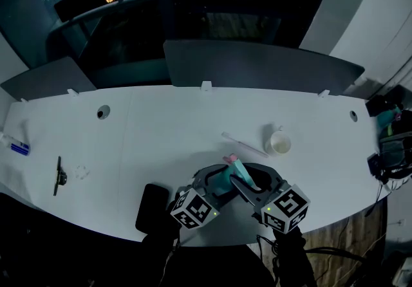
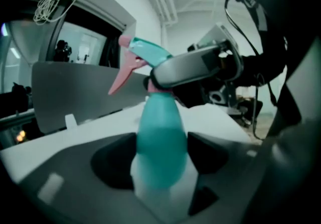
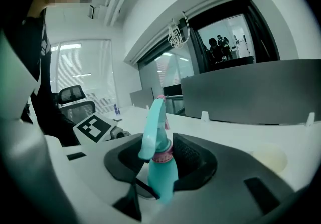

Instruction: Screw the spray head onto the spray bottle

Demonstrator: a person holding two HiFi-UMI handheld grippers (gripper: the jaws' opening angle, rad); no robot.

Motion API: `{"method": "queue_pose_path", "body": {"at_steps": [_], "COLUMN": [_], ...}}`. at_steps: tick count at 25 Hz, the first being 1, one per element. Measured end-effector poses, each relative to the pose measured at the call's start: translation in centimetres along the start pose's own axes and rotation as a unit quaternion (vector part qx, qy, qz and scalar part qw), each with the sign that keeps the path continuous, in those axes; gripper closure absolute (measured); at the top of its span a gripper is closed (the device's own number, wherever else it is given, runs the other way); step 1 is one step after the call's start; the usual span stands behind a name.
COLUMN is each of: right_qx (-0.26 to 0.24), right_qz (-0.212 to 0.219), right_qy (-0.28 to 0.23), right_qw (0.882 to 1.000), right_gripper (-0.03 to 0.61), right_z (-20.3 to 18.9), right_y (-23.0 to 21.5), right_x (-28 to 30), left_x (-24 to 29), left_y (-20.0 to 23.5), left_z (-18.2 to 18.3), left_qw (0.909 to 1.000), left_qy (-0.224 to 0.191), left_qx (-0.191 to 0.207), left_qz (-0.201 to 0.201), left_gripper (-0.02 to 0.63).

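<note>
Spray bottle, smooth teal plastic with a rounded shoulder tapering to a narrow neck, sits clamped by its body between the dark pads of the left gripper. It is held over the near edge of the table. On the neck we see the spray head, a curved teal shell with a slim pink trigger and a ribbed pink collar at its base. The right gripper closes on the spray head at that collar, and its textured black pad presses the collar's side. We cannot tell how far the collar is threaded on.

Both grippers are matte grey, and each carries a cube of black-and-white square markers. The table is flat, white and curved along its front. Well beyond the bottle stands a small round white cup, and a grey partition lines the far edge.
</note>
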State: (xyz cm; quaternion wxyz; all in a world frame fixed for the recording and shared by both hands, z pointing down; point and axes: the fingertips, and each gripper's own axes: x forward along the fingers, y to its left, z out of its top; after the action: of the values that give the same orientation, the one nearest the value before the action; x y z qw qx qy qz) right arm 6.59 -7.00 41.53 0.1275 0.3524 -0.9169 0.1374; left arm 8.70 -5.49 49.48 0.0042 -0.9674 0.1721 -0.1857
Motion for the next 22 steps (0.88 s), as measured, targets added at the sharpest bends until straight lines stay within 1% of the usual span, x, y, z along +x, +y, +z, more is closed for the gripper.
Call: {"method": "queue_pose_path", "body": {"at_steps": [1, 2, 3, 4, 5, 6, 7, 8, 9, 10, 12, 13, 14, 15, 16, 17, 18, 19, 20, 22], "right_qx": [0.0, -0.001, 0.0, 0.001, 0.001, -0.001, -0.001, 0.001, 0.005, 0.006, -0.003, -0.008, -0.009, -0.007, -0.005, -0.002, 0.0, 0.0, 0.0, 0.003], "right_qz": [-0.008, -0.02, -0.036, -0.052, -0.066, -0.075, -0.08, -0.079, -0.072, -0.06, -0.03, -0.017, -0.008, -0.005, -0.007, -0.014, -0.024, -0.037, -0.051, -0.074], "right_qy": [-0.004, -0.011, -0.021, -0.03, -0.037, -0.042, -0.043, -0.042, -0.041, -0.038, -0.028, -0.023, -0.019, -0.018, -0.019, -0.023, -0.028, -0.034, -0.04, -0.049], "right_qw": [1.0, 1.0, 0.999, 0.998, 0.997, 0.996, 0.996, 0.996, 0.997, 0.997, 0.999, 1.0, 1.0, 1.0, 1.0, 1.0, 0.999, 0.999, 0.998, 0.996], "right_gripper": [0.44, 0.44, 0.44, 0.44, 0.44, 0.44, 0.44, 0.44, 0.44, 0.44, 0.44, 0.44, 0.44, 0.44, 0.44, 0.44, 0.44, 0.44, 0.44, 0.44], "right_z": [0.0, 0.0, 0.0, -0.1, -0.1, 0.0, -0.1, -0.1, -0.2, -0.2, -0.2, -0.2, -0.2, -0.1, -0.1, -0.1, 0.0, 0.0, 0.0, 0.1], "right_y": [-0.1, -0.2, -0.2, -0.2, -0.1, 0.1, 0.2, 0.3, 0.4, 0.5, 0.6, 0.7, 0.6, 0.5, 0.3, 0.2, 0.2, 0.2, 0.3, 0.5], "right_x": [0.0, -0.1, -0.1, -0.1, -0.2, -0.2, -0.2, -0.3, -0.3, -0.3, -0.1, 0.0, 0.0, 0.0, 0.0, 0.0, 0.0, 0.0, 0.0, -0.1], "left_x": [0.1, 0.1, 0.1, -0.1, -0.2, -0.5, -0.6, -0.7, -0.8, -0.9, -1.1, -0.9, -0.6, -0.3, -0.1, -0.1, -0.2, -0.3, -0.4, -0.7], "left_y": [0.1, 0.1, 0.2, 0.2, 0.2, 0.2, 0.1, 0.0, -0.1, -0.1, 0.2, 0.3, 0.3, 0.2, 0.1, 0.1, 0.2, 0.2, 0.4, 0.4], "left_z": [0.1, 0.2, 0.2, 0.2, 0.2, 0.3, 0.3, 0.3, 0.1, -0.1, 0.0, 0.2, 0.4, 0.5, 0.6, 0.6, 0.6, 0.5, 0.4, 0.2], "left_qw": [0.9999, 0.9993, 0.9971, 0.9922, 0.9842, 0.9742, 0.9657, 0.9625, 0.9657, 0.973, 0.9885, 0.9938, 0.9968, 0.9981, 0.9985, 0.9984, 0.9975, 0.9946, 0.9884, 0.9682], "left_qy": [0.0, -0.001, -0.002, -0.002, -0.001, 0.0, -0.001, -0.006, -0.014, -0.025, -0.044, -0.047, -0.045, -0.04, -0.036, -0.035, -0.035, -0.037, -0.038, -0.03], "left_qx": [0.0, -0.005, -0.015, -0.029, -0.046, -0.062, -0.073, -0.077, -0.072, -0.064, -0.051, -0.048, -0.046, -0.044, -0.042, -0.042, -0.046, -0.056, -0.069, -0.095], "left_qz": [0.011, 0.037, 0.074, 0.121, 0.171, 0.217, 0.249, 0.26, 0.249, 0.22, 0.135, 0.089, 0.047, 0.017, 0.006, 0.014, 0.04, 0.08, 0.13, 0.23], "left_gripper": [0.291, 0.293, 0.295, 0.295, 0.295, 0.295, 0.295, 0.293, 0.291, 0.29, 0.253, 0.241, 0.241, 0.265, 0.282, 0.285, 0.287, 0.288, 0.29, 0.29]}}
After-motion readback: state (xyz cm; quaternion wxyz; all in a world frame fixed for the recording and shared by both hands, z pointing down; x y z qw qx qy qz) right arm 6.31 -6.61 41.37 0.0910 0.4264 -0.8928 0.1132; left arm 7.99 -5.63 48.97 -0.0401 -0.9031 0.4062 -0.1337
